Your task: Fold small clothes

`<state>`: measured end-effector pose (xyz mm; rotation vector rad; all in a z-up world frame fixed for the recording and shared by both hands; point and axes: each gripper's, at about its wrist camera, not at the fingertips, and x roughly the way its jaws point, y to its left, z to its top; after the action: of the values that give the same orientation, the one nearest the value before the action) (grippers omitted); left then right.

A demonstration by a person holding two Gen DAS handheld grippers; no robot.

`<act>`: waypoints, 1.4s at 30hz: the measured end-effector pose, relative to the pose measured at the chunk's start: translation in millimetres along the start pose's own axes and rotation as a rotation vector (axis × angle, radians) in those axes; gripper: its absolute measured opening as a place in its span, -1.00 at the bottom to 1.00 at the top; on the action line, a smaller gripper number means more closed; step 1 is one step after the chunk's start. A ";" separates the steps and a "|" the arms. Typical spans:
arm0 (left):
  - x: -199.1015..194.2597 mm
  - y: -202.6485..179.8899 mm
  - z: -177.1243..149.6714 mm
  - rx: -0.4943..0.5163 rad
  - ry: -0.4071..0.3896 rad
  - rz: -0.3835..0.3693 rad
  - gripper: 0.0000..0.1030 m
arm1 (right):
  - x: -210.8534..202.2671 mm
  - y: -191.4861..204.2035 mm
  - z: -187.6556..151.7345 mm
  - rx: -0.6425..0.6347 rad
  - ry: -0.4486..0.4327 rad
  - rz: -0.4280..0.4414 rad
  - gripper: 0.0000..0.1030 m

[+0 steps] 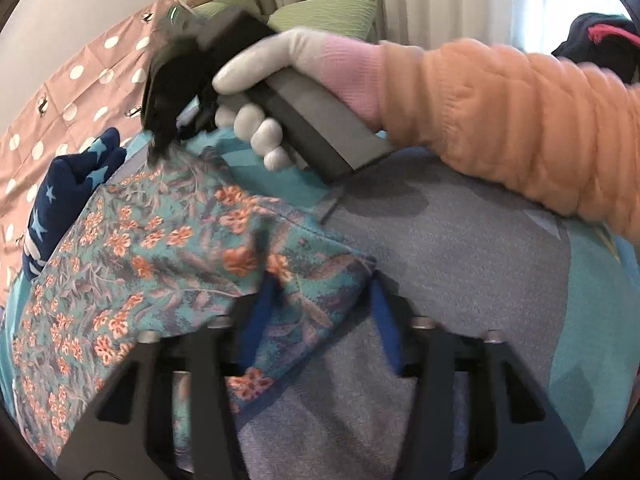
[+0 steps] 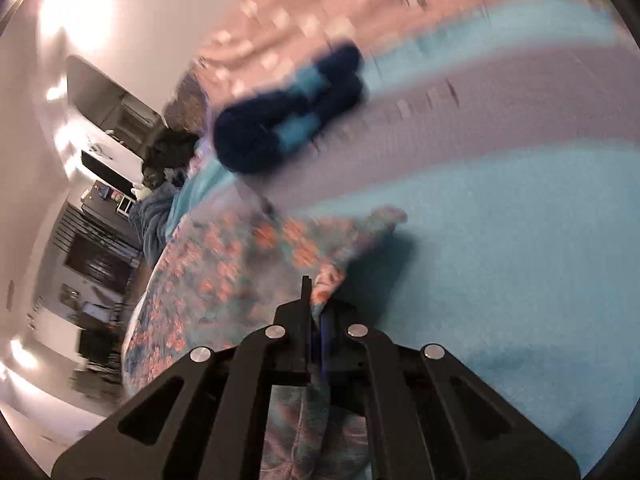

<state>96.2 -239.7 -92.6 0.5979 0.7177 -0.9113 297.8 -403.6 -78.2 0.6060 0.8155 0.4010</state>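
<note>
Item: floral garment (image 1: 152, 248), teal ground with orange blossoms, small, lying partly spread on the bed (image 1: 460, 264), whose cover is grey with turquoise patches. Position: on the grey stretch of the cover, its bulk toward the near-left side of the left wrist view, one corner raised off the surface. Left tongs (image 1: 316, 304): blue-padded fingers set on either side of a fold of the floral cloth; whether they are truly closed on it cannot be told, since the fingers look some way apart and the picture is smeared. Judged purpose: to anchor the near edge so the piece does not slide while the other end is carried. Right tongs (image 2: 318, 316): pressed together on a corner of the same garment, cloth visibly bunched between the fingers and trailing below them; in the left wrist view the tool is held by a white-gloved right hand (image 1: 256, 92) with an orange sleeve, at the far corner of the cloth. Judged purpose: to lift that corner and bring it over for a fold; both views are streaked, which suggests motion. Adjacent: navy star-print garment (image 1: 68, 196), bundled, at the far-left edge of the cover, apart from the floral piece, likely either finished or waiting. Beyond: pink polka-dot blanket (image 1: 80, 80); green pillows (image 1: 320, 12). Stage, by judgement: fold under way, not completed.
</note>
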 end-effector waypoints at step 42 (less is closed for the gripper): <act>-91.4 46.1 -61.7 -0.339 -0.208 -0.034 -0.07 | -104.1 50.8 -97.5 -0.195 0.065 -0.408 -0.43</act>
<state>79.5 -128.0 -53.6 0.1881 0.6762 -0.8447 152.1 -388.5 -40.1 0.2360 0.9254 0.1238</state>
